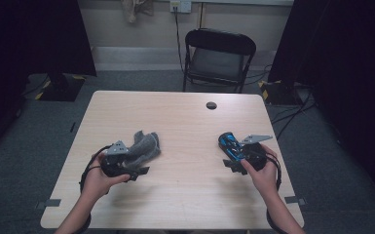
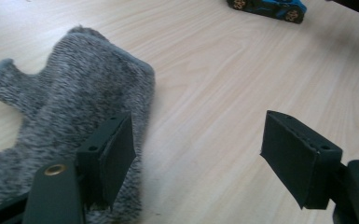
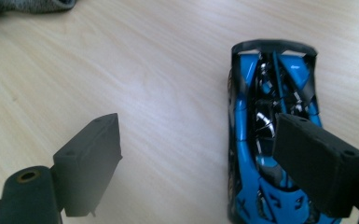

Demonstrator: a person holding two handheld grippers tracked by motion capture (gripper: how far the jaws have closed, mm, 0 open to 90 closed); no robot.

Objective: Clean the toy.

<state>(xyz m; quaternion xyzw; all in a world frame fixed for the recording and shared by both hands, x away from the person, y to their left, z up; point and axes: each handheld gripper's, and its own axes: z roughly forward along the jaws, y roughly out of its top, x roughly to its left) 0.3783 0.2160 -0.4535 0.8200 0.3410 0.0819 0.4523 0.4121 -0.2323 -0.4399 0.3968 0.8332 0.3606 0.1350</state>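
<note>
Your left tongs (image 2: 198,154) stand released, jaws wide, nothing pinched. One jaw hangs over the edge of the grey fuzzy cloth (image 2: 70,116); the other hangs over bare worktop (image 2: 224,70). The cloth lies flat and crumpled on the left half of the worktop, just ahead of your left hand (image 1: 97,178).

Your right tongs (image 3: 210,165) are released too. The blue toy car (image 3: 270,116) sits on its wheels on the right half of the worktop, well apart from the cloth. One jaw is over the car's roof, the other off to its side, so the car is not centred in the gap.

Risks as I judge them:
- Close the right tongs now and the near jaw likely lands on the roof, not the flank. The car may skid or roll away.
- Wheels make it free to run under any sideways nudge.
- The left tongs may catch only a thin fringe of cloth, which could slip out on the lift.
</note>
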